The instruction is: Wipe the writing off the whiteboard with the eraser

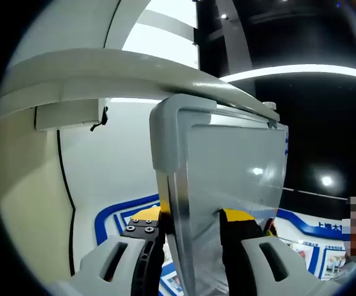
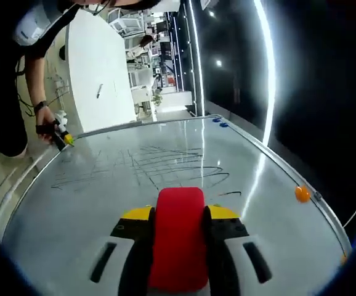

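The whiteboard [image 1: 239,172] stands edge-on in the left gripper view, its grey corner frame between the jaws of my left gripper [image 1: 191,218], which is shut on the board's edge. In the right gripper view the board [image 2: 92,203] spreads out ahead, with black scribbled writing [image 2: 159,163] across its middle. My right gripper [image 2: 179,213] is shut on the red eraser [image 2: 178,237], which sits just short of the writing, close to the board. At the board's left edge a person's hand holds the left gripper [image 2: 63,138].
An orange magnet [image 2: 302,193] sticks near the board's right edge and blue magnets [image 2: 220,123] at its far corner. A white wall panel [image 1: 92,80] and a black cable [image 1: 66,185] lie behind the board. A person [image 2: 18,80] stands at the left.
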Demonstrator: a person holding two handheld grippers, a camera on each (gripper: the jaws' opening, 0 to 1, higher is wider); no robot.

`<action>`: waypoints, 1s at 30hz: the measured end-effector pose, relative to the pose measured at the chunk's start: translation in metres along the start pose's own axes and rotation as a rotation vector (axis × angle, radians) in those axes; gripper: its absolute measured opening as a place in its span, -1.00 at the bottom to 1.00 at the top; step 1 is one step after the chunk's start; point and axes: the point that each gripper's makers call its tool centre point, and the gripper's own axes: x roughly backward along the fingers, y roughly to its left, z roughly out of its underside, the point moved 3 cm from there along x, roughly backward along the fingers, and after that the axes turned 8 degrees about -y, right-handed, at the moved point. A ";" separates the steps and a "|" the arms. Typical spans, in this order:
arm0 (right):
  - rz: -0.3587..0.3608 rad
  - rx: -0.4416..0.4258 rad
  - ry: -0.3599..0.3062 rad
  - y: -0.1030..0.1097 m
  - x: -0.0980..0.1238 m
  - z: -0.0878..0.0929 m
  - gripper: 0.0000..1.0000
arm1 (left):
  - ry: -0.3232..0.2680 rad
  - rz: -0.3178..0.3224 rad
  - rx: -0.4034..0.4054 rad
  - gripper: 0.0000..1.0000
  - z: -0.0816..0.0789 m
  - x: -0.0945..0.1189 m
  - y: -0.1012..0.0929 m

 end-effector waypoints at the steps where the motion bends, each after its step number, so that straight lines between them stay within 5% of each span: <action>1: -0.036 0.005 0.001 0.012 -0.002 0.001 -0.46 | -0.001 0.001 0.000 -0.24 0.001 0.000 -0.001; 4: -0.041 0.006 0.001 0.014 -0.002 0.001 -0.46 | -0.001 0.000 0.001 -0.24 0.001 0.000 -0.001; 5: -0.090 0.020 -0.003 0.040 -0.006 0.003 -0.46 | 0.000 0.000 0.001 -0.24 0.000 0.000 0.000; 20: -0.265 0.066 0.025 0.147 -0.009 0.012 -0.47 | 0.002 -0.003 0.007 -0.25 0.002 0.001 -0.001; 30: -0.489 0.128 0.078 0.259 0.002 0.026 -0.47 | -0.001 0.001 0.017 -0.26 0.002 0.002 -0.001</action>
